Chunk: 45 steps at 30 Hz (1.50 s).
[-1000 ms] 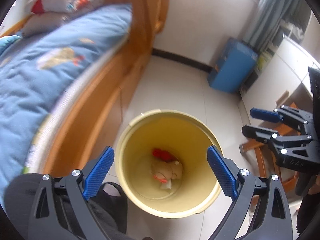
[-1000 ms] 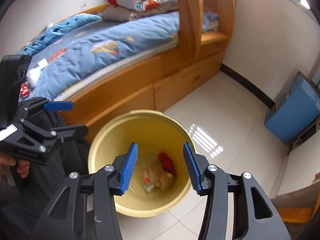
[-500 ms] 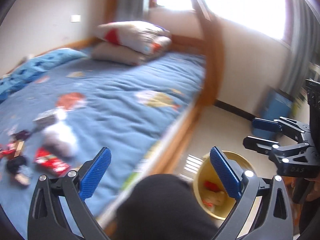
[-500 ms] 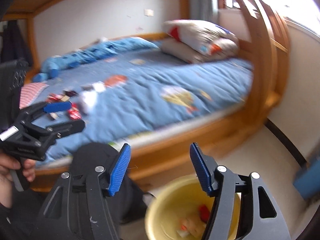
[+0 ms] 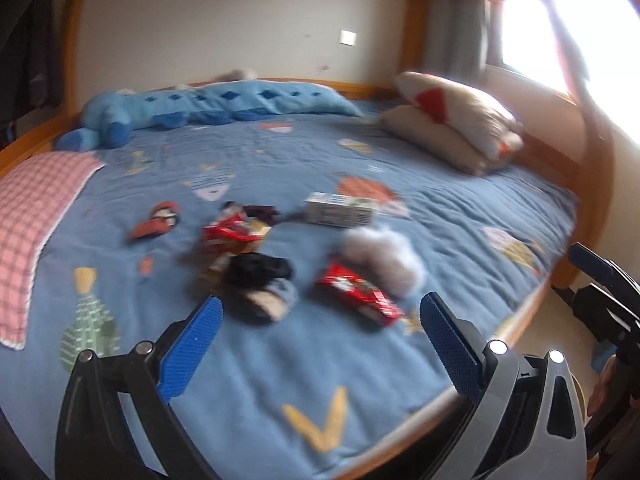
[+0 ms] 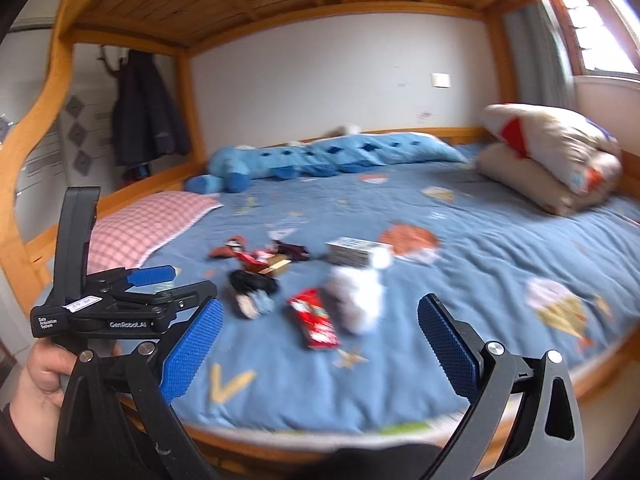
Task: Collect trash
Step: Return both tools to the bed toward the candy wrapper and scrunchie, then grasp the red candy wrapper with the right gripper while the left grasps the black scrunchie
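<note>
Trash lies scattered on the blue bedspread (image 5: 280,380): a red wrapper (image 5: 360,294) (image 6: 314,318), a white crumpled tissue (image 5: 380,256) (image 6: 356,296), a black-and-grey bundle (image 5: 260,280) (image 6: 250,290), another red wrapper (image 5: 228,232), a small white box (image 5: 340,210) (image 6: 352,252) and a red-and-black scrap (image 5: 158,220). My left gripper (image 5: 320,344) is open and empty, above the bed's near edge. My right gripper (image 6: 318,346) is open and empty, short of the red wrapper. The left gripper also shows in the right wrist view (image 6: 156,280).
The wooden bunk frame (image 6: 120,40) rises around the bed. Stacked pillows (image 5: 452,136) lie at the far right, a blue plush (image 5: 200,108) along the wall, a pink checked cloth (image 5: 32,216) at left. A dark coat (image 6: 148,108) hangs at the back left.
Both grippers have swung up from the yellow bin on the floor to face the bed. The bin has left both views. The trash on the bedspread now lies in front of both.
</note>
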Each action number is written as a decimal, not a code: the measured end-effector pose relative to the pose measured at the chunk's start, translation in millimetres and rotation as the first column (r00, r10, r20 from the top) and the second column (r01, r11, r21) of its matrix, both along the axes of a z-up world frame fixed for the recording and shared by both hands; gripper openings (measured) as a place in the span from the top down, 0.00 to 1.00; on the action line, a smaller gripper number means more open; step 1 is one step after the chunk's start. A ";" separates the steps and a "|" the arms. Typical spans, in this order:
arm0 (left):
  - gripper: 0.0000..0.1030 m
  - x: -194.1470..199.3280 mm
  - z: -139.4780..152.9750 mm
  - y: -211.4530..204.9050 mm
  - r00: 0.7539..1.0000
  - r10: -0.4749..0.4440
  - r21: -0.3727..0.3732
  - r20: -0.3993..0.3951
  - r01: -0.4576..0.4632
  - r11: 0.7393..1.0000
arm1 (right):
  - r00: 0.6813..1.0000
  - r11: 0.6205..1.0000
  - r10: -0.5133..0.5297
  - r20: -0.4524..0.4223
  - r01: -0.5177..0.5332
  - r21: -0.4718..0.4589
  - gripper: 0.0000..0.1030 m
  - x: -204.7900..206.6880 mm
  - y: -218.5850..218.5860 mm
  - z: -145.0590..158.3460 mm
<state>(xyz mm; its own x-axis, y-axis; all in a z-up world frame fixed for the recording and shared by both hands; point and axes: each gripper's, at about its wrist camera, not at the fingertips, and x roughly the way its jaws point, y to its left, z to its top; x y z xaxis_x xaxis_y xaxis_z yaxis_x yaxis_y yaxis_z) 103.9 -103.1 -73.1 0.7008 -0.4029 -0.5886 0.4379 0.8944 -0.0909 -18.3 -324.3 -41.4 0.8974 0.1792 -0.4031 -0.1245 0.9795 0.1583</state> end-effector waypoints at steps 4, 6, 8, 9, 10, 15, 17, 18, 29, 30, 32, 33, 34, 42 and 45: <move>0.04 13.4 -5.4 22.9 0.999 0.043 -0.014 -0.021 -0.043 0.999 | 0.999 0.997 0.051 -0.010 -0.051 -0.052 0.08 32.3 29.8 -8.8; 0.04 20.9 -11.2 28.4 0.998 0.049 -0.015 -0.036 -0.050 0.999 | 0.998 0.995 0.053 -0.027 -0.055 -0.080 0.08 45.8 38.7 -14.3; 0.04 27.5 -17.4 32.1 0.998 0.047 -0.013 -0.048 -0.048 0.999 | 0.997 0.994 0.066 -0.039 -0.069 -0.083 0.08 52.1 42.9 -19.4; 0.04 30.3 -20.6 33.1 0.998 0.046 -0.014 -0.054 -0.047 0.999 | 0.996 0.994 0.069 -0.049 -0.073 -0.083 0.08 57.3 44.6 -22.5; 0.04 34.8 -23.6 33.4 0.997 0.044 -0.014 -0.064 -0.045 0.999 | 0.995 0.993 0.079 -0.062 -0.084 -0.081 0.08 61.6 45.4 -25.6; 0.04 51.4 -30.4 33.0 0.996 0.048 -0.032 -0.074 -0.050 0.998 | 0.984 0.990 0.118 -0.135 -0.128 -0.063 0.08 81.9 49.9 -39.1; 0.04 61.3 -31.6 34.0 0.995 0.045 -0.055 -0.088 -0.050 0.997 | 0.975 0.988 0.135 -0.177 -0.145 -0.048 0.09 95.7 48.0 -45.7; 0.04 66.4 -32.4 33.6 0.995 0.042 -0.058 -0.095 -0.047 0.997 | 0.972 0.988 0.138 -0.190 -0.149 -0.047 0.11 101.6 47.1 -48.4; 0.04 98.9 -52.0 19.0 0.993 -0.014 0.003 -0.121 0.014 1.000 | 0.904 0.965 0.187 -0.384 -0.242 -0.100 0.42 165.9 50.5 -85.4; 0.04 100.7 -53.8 18.5 0.992 -0.017 0.010 -0.123 0.018 1.000 | 0.896 0.963 0.186 -0.403 -0.248 -0.105 0.42 172.0 51.3 -91.0; 0.04 104.4 -57.3 17.7 0.991 -0.024 0.013 -0.132 0.025 1.000 | 0.885 0.964 0.167 -0.434 -0.240 -0.118 0.43 181.2 51.0 -100.4; 0.04 105.9 -58.5 17.7 0.990 -0.025 0.009 -0.139 0.026 1.000 | 0.881 0.964 0.160 -0.446 -0.237 -0.121 0.43 184.9 50.4 -104.0; 0.04 107.8 -59.8 17.9 0.989 -0.024 0.005 -0.147 0.024 1.000 | 0.873 0.966 0.145 -0.466 -0.227 -0.125 0.43 189.8 49.6 -109.4; 0.04 120.9 -66.6 7.1 0.985 -0.038 0.009 -0.168 0.040 0.999 | 0.861 0.965 0.142 -0.489 -0.231 -0.126 0.70 195.7 48.0 -117.0; 0.04 125.3 -68.9 -1.8 0.984 -0.052 0.032 -0.169 0.059 0.998 | 0.871 0.970 0.151 -0.468 -0.221 -0.098 0.70 192.2 45.1 -109.6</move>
<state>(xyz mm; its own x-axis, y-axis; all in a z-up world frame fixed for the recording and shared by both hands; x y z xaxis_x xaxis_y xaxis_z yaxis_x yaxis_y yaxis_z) 229.1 -104.9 -142.0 0.5680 -0.4143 -0.7111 0.4683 0.8732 -0.1347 173.9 -279.2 -151.0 0.5653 0.2329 -0.7913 -0.2550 0.9617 0.1008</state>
